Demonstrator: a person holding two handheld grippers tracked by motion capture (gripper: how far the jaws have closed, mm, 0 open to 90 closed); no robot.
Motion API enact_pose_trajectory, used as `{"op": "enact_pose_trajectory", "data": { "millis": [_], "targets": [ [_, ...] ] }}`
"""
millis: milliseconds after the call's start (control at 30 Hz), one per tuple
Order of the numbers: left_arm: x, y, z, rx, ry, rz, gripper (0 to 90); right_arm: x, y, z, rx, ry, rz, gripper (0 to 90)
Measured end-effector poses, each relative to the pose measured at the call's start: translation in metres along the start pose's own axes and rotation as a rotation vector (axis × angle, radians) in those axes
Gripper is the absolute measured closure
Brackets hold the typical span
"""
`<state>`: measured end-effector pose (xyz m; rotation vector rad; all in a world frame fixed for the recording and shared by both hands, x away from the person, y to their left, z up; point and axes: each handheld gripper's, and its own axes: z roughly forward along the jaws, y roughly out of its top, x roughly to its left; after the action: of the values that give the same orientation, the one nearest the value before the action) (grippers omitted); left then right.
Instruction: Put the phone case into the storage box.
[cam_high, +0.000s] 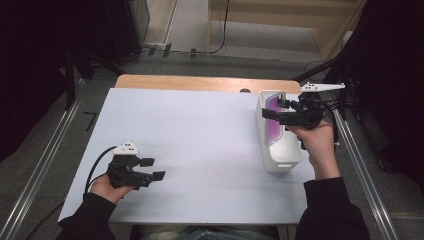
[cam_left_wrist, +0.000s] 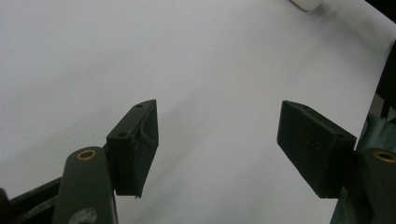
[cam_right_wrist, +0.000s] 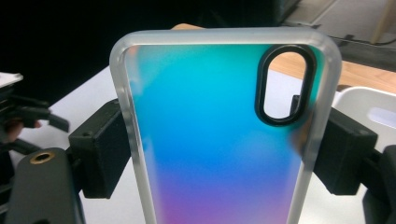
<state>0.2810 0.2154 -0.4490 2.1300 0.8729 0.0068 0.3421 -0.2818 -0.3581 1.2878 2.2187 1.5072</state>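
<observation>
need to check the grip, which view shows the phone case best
The right gripper view: the phone case stands close up, clamped at both edges between the right gripper fingers. The high view shows it small and purple, at the white bin.

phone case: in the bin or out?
Cannot tell. The right gripper clamps the phone case by its side edges, on edge over the white bin; its lower end is hidden.

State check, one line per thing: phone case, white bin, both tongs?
phone case: upright, clamped by its side edges, over the bin
white bin: upright on the table, open top
right tongs: shut on the phone case
left tongs: open, nothing between the jaws, above the white table
</observation>
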Motion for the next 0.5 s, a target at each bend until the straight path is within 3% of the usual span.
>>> {"op": "enact_pose_trajectory", "data": {
  "millis": [233,367,500],
  "targets": [
    [0.001,0.001,-0.002,-0.01,0.004,-0.013,29.2,-0.008,-0.001,0.0,-0.022,-0.061,0.019,15.7],
    [0.001,0.001,-0.002,-0.008,0.004,-0.016,29.2,-0.014,-0.001,0.001,-0.023,-0.094,0.055,15.7],
    [0.001,0.001,-0.001,-0.01,0.003,-0.015,29.2,-0.018,0.001,0.005,-0.014,-0.13,0.051,15.7]
  ]
}}
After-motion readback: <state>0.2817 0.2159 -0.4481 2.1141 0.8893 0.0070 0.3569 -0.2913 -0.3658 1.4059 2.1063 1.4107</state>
